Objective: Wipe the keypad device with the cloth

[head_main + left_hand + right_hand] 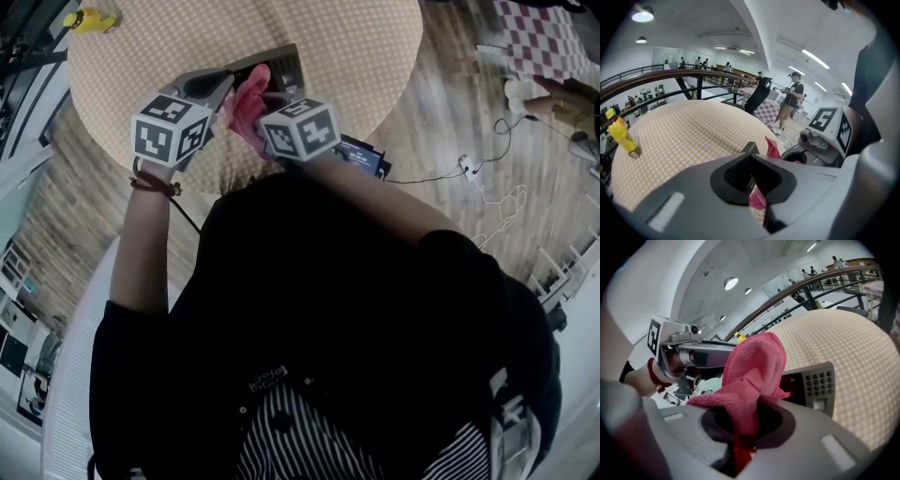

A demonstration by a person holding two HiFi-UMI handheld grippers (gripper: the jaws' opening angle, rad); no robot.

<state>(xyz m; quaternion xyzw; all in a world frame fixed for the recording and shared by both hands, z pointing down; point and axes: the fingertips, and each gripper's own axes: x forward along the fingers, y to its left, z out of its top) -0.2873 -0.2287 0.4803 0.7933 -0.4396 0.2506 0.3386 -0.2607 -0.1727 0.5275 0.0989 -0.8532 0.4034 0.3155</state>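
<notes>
Over the near edge of the round, tan-checked table [375, 56], close against the person's body, both tools set close together on one spot. Left gripper [217, 86] reaching in from the left, jaws closed on the left end of the keypad device [278, 64], apparently to pin it steady against the rubbing. Right gripper [265, 111] just beside it on the near right, jaws clenched on a bunched fold of the pink cloth [246, 101], gripped low, leaving a loose pad proud of the tips as the wiping face. Dark grey device angled with its button grid turned toward the right gripper; cloth touching or all but touching its left part and hiding it, buttons on the right side uncovered. Hard to tell whether lifted clear of the tabletop or resting on it. Judged mid-wipe, with the button side yet to be covered. Far off at the table's far left rim, well apart, a small yellow toy [89, 19], no part of the job.
</notes>
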